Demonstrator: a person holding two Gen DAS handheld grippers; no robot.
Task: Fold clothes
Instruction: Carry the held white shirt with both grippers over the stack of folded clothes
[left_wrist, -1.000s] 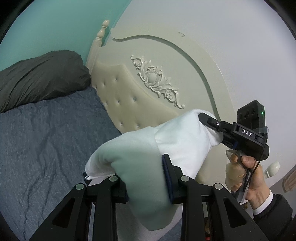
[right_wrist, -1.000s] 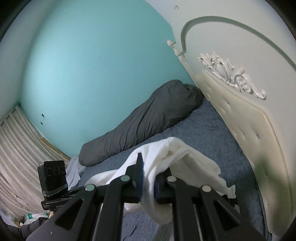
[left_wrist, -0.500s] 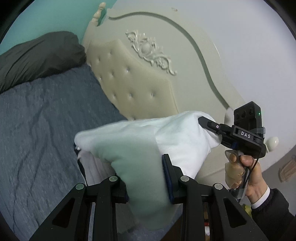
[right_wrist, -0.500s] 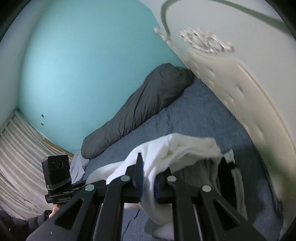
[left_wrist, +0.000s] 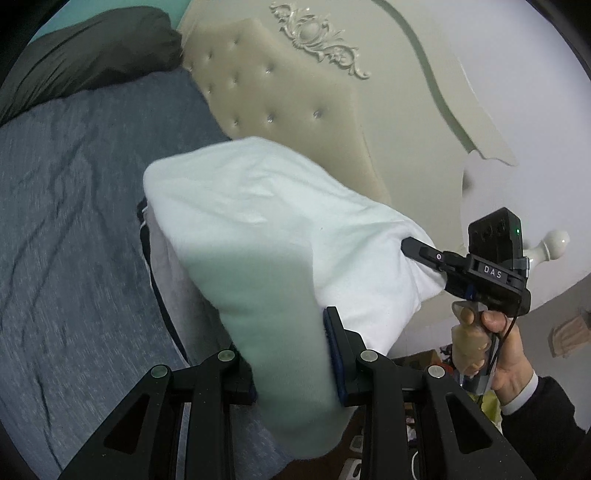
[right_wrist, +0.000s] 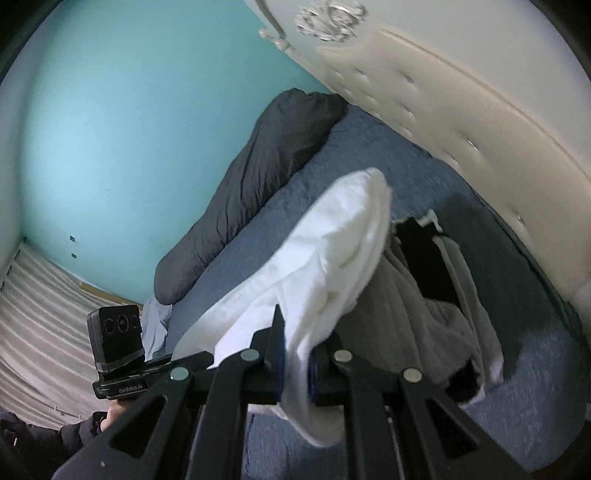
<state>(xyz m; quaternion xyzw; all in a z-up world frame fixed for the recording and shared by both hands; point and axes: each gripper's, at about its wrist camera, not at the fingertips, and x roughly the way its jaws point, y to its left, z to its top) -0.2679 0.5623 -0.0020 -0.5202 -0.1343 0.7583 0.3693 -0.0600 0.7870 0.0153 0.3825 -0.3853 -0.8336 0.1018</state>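
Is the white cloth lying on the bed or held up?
Held up: the white cloth garment hangs clamped between both hand-held grippers, above the blue-grey bed sheet.

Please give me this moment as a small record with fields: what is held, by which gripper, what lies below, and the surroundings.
held item: white garment, bunched, lifted off the bed
left gripper: shut on the white garment
right gripper: shut on the white garment, at its other end
below: pile of grey and dark clothes lying on the blue bedsheet
bed head: cream tufted headboard
far side: dark pillow against a turquoise wall
fold state: not yet laid flat
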